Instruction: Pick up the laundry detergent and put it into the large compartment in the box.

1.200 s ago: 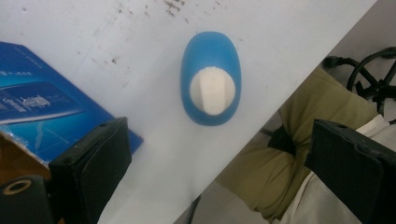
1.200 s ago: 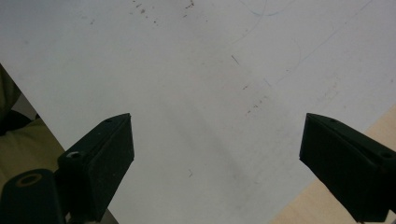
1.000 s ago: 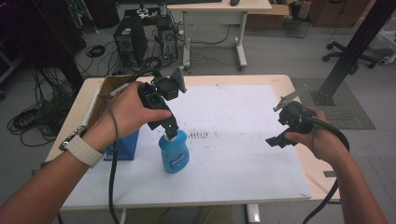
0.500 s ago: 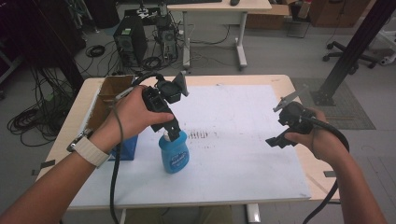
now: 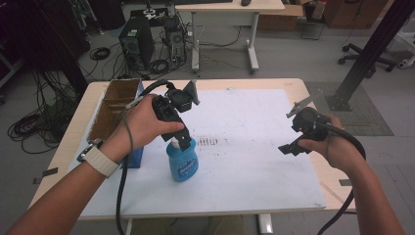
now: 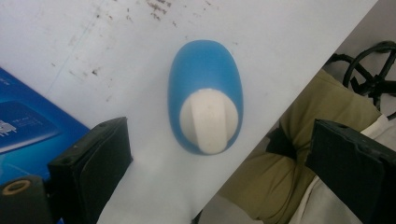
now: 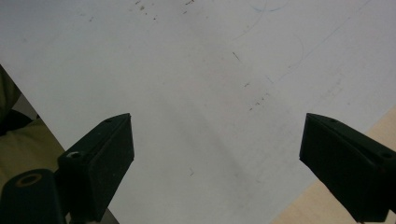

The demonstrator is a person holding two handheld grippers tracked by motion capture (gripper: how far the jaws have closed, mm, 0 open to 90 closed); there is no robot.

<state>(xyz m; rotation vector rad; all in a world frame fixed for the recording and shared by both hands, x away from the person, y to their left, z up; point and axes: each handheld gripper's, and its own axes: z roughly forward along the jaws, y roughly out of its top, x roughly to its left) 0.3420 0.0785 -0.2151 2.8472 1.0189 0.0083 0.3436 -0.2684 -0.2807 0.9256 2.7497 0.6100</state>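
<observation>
high view: left claw [image 5: 182, 139] open, directly over upright blue bottle [image 5: 182, 160] at frame centre-left; right claw [image 5: 293, 147] open, well apart | left gripper view: bottle's white cap [image 6: 208, 120] mid-frame between spread jaws | right gripper view: jaws spread over bare counter [image 7: 196, 93]

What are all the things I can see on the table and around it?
Bottle: 1, blue with a white cap, upright on the sheet, under the left gripper.
Blue box: 1, blue, left of the bottle.
Cardboard box: 1, brown, open, at the table's left edge.
Sheet: 1, white, smudged, covers most of the table.
Table: 1, light wood.
Desk: 1, pale, beyond the table.
Computer: 1, black, on the floor with cables.
Left gripper: 1, black, open above the bottle's cap.
Right gripper: 1, black, open over bare sheet.
Watch: 1, white band, on the left wrist.
</observation>
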